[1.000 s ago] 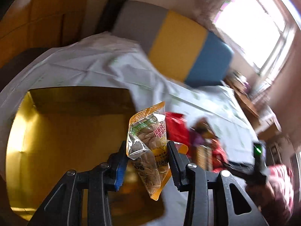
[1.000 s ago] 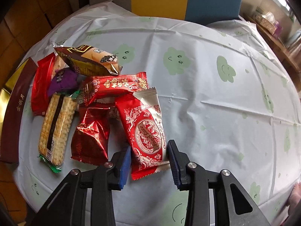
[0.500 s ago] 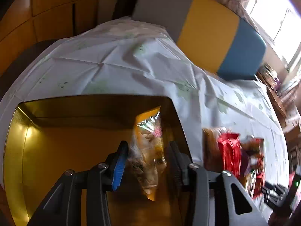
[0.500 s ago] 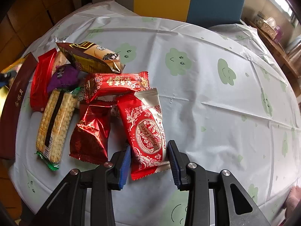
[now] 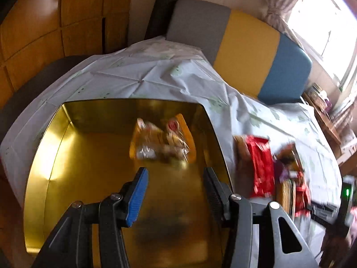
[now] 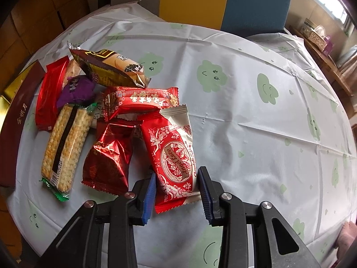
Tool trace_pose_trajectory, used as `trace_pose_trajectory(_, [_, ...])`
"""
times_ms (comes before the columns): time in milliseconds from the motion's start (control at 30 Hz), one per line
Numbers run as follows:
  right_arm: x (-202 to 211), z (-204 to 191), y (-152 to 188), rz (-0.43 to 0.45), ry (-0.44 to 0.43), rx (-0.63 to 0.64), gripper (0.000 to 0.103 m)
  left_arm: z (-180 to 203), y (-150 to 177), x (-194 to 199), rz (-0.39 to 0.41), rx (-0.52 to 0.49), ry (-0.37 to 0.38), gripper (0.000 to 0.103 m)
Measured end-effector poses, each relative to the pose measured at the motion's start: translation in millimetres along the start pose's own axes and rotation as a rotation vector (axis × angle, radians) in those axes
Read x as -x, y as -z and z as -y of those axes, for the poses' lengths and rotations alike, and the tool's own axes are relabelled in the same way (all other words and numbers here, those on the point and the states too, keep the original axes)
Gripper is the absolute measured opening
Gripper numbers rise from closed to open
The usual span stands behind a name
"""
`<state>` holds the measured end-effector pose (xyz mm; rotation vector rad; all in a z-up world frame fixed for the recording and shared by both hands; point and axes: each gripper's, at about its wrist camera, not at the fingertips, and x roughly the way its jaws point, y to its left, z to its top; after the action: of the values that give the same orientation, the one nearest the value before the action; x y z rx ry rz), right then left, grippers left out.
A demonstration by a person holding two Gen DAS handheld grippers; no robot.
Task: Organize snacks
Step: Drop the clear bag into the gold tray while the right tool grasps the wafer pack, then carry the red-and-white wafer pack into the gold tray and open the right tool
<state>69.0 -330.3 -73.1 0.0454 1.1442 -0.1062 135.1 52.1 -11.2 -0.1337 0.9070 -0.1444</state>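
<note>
My left gripper (image 5: 175,188) is open and empty above the gold box (image 5: 55,138). An orange and clear nut packet (image 5: 161,144) lies loose inside the box, ahead of the fingers, blurred. My right gripper (image 6: 176,192) is open, its jaws standing on either side of the near end of a red and white chocolate packet (image 6: 173,154) that lies on the tablecloth. The snack pile to its left holds a red foil packet (image 6: 108,158), a cracker pack (image 6: 64,145), a long red packet (image 6: 140,99), a brown packet (image 6: 109,68) and a purple one (image 6: 74,90).
The round table wears a pale cloth with green smiley prints (image 6: 256,116). The box's dark red side (image 6: 13,125) stands at the pile's left. A grey, yellow and blue seat back (image 5: 243,51) stands behind the table. Wooden panels (image 5: 44,22) are at left.
My left gripper carried the nut packet over the gold box, opened and let it go; the packet now lies in the box. My right gripper has stayed around the chocolate packet.
</note>
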Motion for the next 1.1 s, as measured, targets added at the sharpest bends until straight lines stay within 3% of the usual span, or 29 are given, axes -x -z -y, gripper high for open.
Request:
trace_pose_trajectory(367, [26.8,17.1,7.2,0.06,-0.041,-0.107,0.034,16.3,50.2,47.4,0.043,-0.081,0.01,0.052])
trace_pose_trajectory(600, [58.0,8.1,8.8,0.157,-0.053,-0.099,0.034,10.8,65.3,59.1,0.045,-0.062,-0.067,0.052])
trace_pose_trajectory(800, [92.6,-52.7,2.3,0.226,-0.189,0.01,0.034,-5.7,70.8,65.0,0.048,0.0,-0.095,0.052])
trace_pose_trajectory(1100, [97.5,-173.1,-9.9,0.184,-0.413,0.191,0.034,-23.8,72.3,76.0,0.07,0.03,-0.121,0.052])
